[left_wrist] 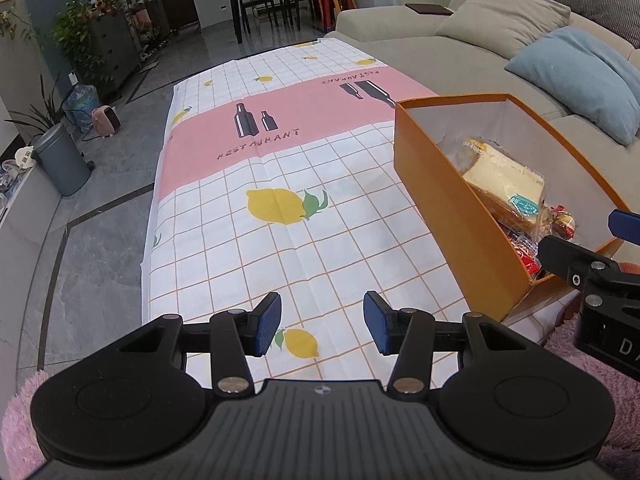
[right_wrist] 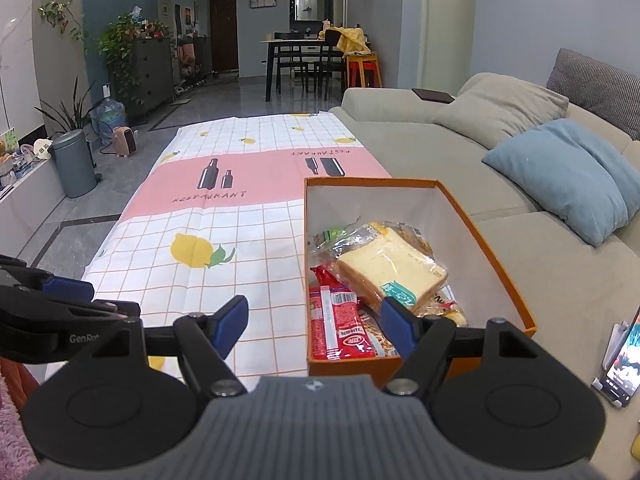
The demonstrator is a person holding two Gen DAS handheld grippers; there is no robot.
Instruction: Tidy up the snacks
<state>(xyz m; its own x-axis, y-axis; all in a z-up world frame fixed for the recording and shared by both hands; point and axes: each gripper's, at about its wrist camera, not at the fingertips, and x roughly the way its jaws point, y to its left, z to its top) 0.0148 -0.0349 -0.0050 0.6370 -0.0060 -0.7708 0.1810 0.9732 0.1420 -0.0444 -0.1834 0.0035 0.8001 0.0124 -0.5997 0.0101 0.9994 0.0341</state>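
An orange box (right_wrist: pixel 492 240) (left_wrist: pixel 436 184) stands on the right side of the table. Inside it lie a wrapped slice of bread (right_wrist: pixel 390 266) (left_wrist: pixel 502 178), a red snack packet (right_wrist: pixel 342 328) and other wrapped snacks. My right gripper (right_wrist: pixel 314 326) is open over the box's near left corner, with nothing between its blue pads. Over the bare tablecloth (left_wrist: pixel 280 184) near the table's front edge, my left gripper (left_wrist: pixel 322 328) is open and holds nothing. Each gripper shows at the edge of the other's view: the right gripper (left_wrist: pixel 592 264) and the left gripper (right_wrist: pixel 60 304).
A beige sofa (right_wrist: pixel 460 132) with a blue cushion (right_wrist: pixel 572 176) runs along the table's right side. A phone (right_wrist: pixel 624 364) stands on the sofa seat near the box. A grey bin (right_wrist: pixel 74 164) and plants stand on the floor to the left. A pink fluffy rug (left_wrist: pixel 596 364) lies below.
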